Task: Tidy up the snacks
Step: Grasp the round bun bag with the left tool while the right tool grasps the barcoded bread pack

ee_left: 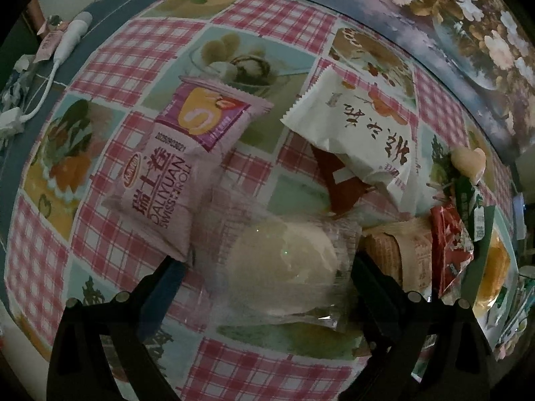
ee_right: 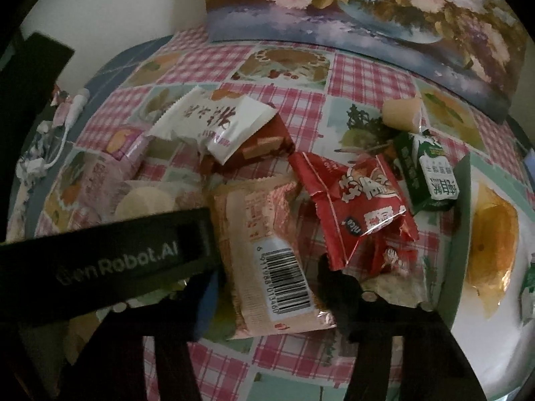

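My left gripper is open, its fingers on either side of a clear-wrapped pale round cake lying on the checked tablecloth. A pink Swiss roll packet lies just left of it and a white packet with dark writing beyond. My right gripper is open around a pale orange packet with a barcode. A red snack packet, a green packet and the white packet lie ahead. The left gripper's black body crosses the right wrist view at left.
A floral painting leans along the table's back edge. A white cable with a plug and crumpled wrappers lie at far left. A tray with a green rim holds a yellow wrapped cake at right. A small pale jelly cup stands behind the green packet.
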The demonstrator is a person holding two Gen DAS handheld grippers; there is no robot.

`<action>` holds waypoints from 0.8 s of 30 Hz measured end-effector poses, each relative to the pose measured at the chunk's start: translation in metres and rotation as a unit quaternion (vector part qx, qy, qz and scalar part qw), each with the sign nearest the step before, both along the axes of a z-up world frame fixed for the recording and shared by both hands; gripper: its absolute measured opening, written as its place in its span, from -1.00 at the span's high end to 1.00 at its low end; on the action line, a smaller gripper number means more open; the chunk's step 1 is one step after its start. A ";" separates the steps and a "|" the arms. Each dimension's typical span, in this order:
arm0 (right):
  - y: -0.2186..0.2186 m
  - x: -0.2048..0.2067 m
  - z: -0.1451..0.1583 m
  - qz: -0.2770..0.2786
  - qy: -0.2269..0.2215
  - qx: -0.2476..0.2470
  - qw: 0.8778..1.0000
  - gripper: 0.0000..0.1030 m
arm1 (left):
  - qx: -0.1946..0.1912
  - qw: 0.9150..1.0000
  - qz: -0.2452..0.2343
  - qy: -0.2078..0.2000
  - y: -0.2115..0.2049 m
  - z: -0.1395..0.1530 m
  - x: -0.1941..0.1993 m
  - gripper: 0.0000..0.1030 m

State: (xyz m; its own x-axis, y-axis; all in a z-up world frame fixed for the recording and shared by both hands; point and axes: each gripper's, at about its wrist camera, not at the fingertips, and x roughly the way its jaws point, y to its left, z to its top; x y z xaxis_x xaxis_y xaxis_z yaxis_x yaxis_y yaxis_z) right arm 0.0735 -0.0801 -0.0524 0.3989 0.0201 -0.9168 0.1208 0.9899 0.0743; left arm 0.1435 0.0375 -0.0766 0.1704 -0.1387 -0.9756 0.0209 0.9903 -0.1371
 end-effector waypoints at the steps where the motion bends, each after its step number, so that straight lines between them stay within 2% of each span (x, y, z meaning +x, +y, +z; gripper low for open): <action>1: -0.001 0.000 0.001 0.000 -0.001 0.002 1.000 -0.01 | -0.001 1.000 0.000 -0.002 -0.001 0.000 0.000 -0.81; 3: -0.001 0.000 0.003 0.001 -0.002 0.007 1.000 0.07 | -0.004 1.000 -0.003 -0.005 -0.003 0.002 -0.001 -0.67; 10: -0.003 -0.001 0.004 0.003 -0.004 0.016 1.000 0.11 | -0.002 1.000 -0.014 -0.012 -0.012 0.008 -0.003 -0.47; 24: -0.002 -0.005 0.012 0.007 -0.010 0.031 0.999 0.20 | -0.019 0.999 -0.013 -0.028 -0.004 0.029 -0.006 -0.34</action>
